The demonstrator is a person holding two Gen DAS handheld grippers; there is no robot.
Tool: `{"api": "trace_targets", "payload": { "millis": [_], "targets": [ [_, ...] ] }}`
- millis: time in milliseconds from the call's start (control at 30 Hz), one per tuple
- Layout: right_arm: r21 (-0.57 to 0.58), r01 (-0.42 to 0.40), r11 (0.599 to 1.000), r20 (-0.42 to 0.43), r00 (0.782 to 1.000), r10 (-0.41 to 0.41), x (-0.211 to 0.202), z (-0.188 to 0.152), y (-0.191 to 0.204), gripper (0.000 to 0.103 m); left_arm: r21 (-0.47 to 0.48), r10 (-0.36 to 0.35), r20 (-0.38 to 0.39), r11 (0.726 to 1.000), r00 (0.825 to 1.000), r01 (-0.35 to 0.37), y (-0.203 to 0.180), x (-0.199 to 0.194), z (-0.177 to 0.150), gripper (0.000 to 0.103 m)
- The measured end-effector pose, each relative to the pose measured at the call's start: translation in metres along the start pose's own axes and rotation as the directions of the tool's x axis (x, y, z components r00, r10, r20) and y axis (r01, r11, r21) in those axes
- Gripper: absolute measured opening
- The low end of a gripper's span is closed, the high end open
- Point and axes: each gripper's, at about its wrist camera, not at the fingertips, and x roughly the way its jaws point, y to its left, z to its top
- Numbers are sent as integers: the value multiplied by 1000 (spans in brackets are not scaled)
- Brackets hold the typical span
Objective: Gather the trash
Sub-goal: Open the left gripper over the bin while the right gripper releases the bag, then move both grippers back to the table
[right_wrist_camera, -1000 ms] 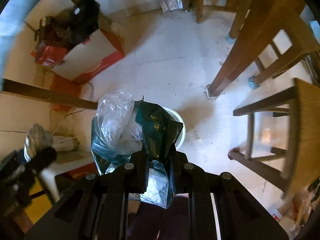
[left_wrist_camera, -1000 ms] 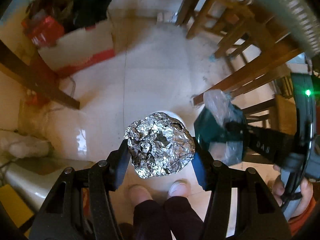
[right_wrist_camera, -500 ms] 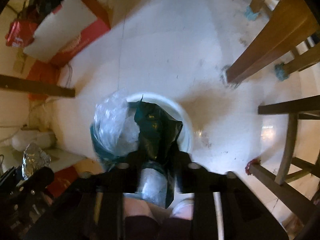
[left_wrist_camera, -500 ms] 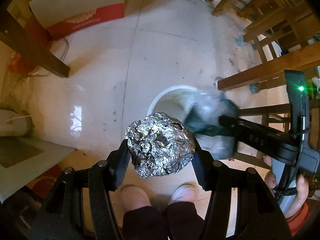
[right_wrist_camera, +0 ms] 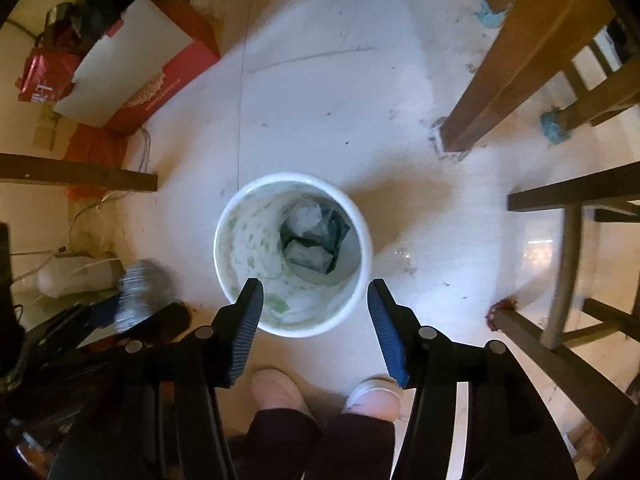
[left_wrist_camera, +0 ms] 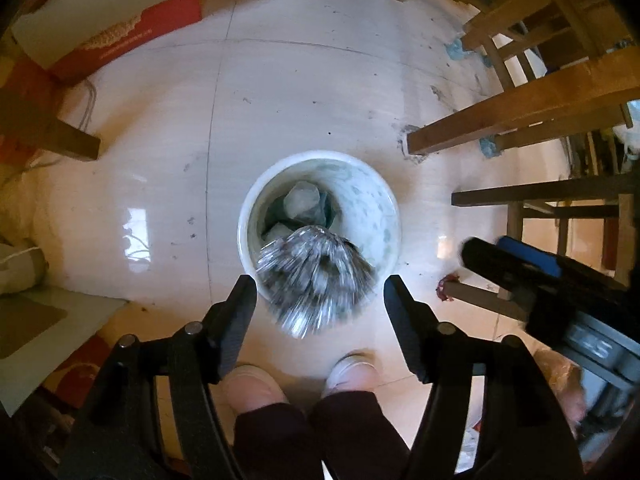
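Jaws of both grippers apart; blurred foil ball (left_wrist_camera: 316, 280) above white bin (left_wrist_camera: 390, 216).

left wrist: looks straight down | right wrist: same | shared: white bin (left_wrist_camera: 319, 216) (right_wrist_camera: 294, 256), floor

The foil ball (left_wrist_camera: 316, 280) is smeared by motion blur, its outline unclear, and it hides the near rim of the white bucket (left_wrist_camera: 384, 200). In the right wrist view it is only a grey blur (right_wrist_camera: 140, 292). The wooden chairs (left_wrist_camera: 520, 20) are cut off by the edge.

Left gripper (left_wrist_camera: 320, 294) fingers spread, right gripper (right_wrist_camera: 315, 298) likewise
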Motion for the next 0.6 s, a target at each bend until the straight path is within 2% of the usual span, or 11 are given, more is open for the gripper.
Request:
{"api": "trace_targets", "payload": {
  "millis": [133,267,433,600],
  "targets": [
    [2,-11,1000,5,1000,11,-23,-1,0,51,-9,12,-8,1000,1000,-12,-5,-15,0,66],
    [-1,-14,1000,23,1000,14,-50,-5,10,51,0,24,8,1000,1000,-24,-11,-50,-4,66],
    [-2,-31,1000,58,998,31,-91,-7,30,51,9,41,54,999,998,-42,-23,-121,-11,66],
    [-22,-39,999,115,992,41,-153,-10,53,51,24,48,145,998,988,-52,-37,-213,-17,66]
  ]
}}
